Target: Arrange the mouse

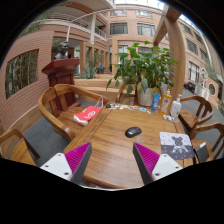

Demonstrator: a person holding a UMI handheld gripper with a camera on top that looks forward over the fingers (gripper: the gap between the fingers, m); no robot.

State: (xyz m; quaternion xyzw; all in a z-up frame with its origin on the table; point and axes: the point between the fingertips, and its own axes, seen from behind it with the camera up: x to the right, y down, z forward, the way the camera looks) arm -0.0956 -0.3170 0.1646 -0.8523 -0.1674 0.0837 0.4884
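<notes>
The claw (112,160) hangs above the near edge of the round wooden surface (110,150), fingers spread wide apart, nothing between them. The left magenta pad (72,160) and the right one (148,158) both face inward, with bare wood showing in the gap.

Beyond the fingers, out toward the middle of the surface, sits the mouse (133,131), dark and low, resting on the wood on its own, well clear of both pads. It lies slightly to the right-finger side of the gap.

Off toward the left edge of the surface there is a red packet (88,114), flat on the wood. At the right edge, just past the right finger, lies a printed sheet (176,145). Along the far edge stand a few bottles (160,101), next to a leafy potted plant (142,70).

Wooden chairs ring the surface, one with a grey cushion (45,137) at the near left and another chair (62,100) behind it. Farther out, a brick building with windows (135,35) closes the courtyard.
</notes>
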